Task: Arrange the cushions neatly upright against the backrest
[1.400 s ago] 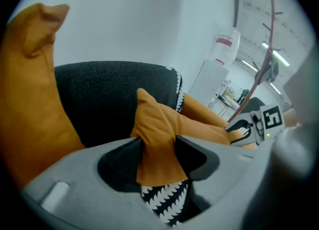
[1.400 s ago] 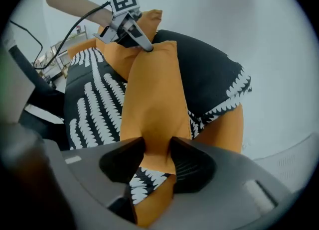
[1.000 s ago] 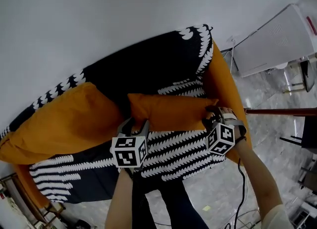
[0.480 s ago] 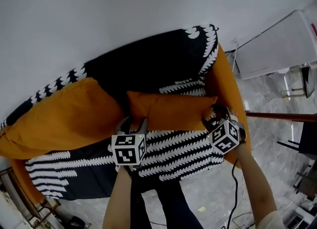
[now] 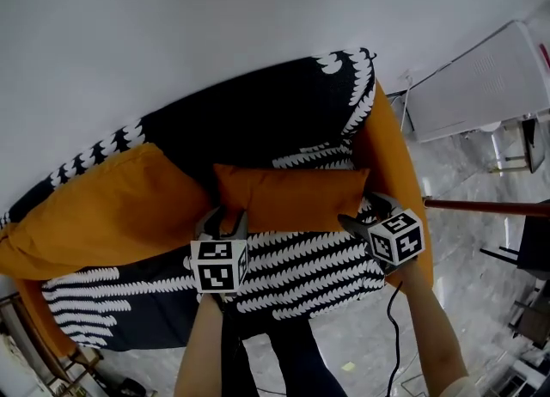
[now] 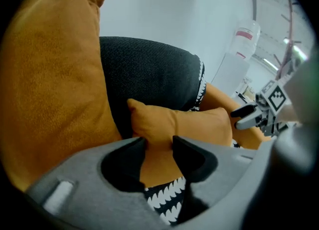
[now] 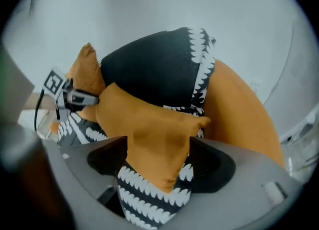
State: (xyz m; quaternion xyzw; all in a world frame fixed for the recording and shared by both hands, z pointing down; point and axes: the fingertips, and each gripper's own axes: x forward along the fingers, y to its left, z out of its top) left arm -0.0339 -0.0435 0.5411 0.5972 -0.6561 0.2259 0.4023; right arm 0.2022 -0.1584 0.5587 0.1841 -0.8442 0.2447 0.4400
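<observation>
Fingers [image 6: 193, 157] of left gripper [image 6: 158, 143] just tightened on small cushion [image 6: 192, 124]; right gripper's [image 7: 158, 145] just opened (cushion corner between).

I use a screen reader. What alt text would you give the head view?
A small orange cushion stands against a sofa's black backrest, the left gripper, just closing, pinching its lower left corner and the right gripper, jaws just opened, around its right corner. A large orange cushion leans at left on the black-and-white patterned seat.

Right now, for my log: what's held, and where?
Left gripper, jaws just closing, pinches the small cushion by its lower left edge. Right gripper, jaws just opening, grips nothing; the cushion's corner lies between.
</observation>
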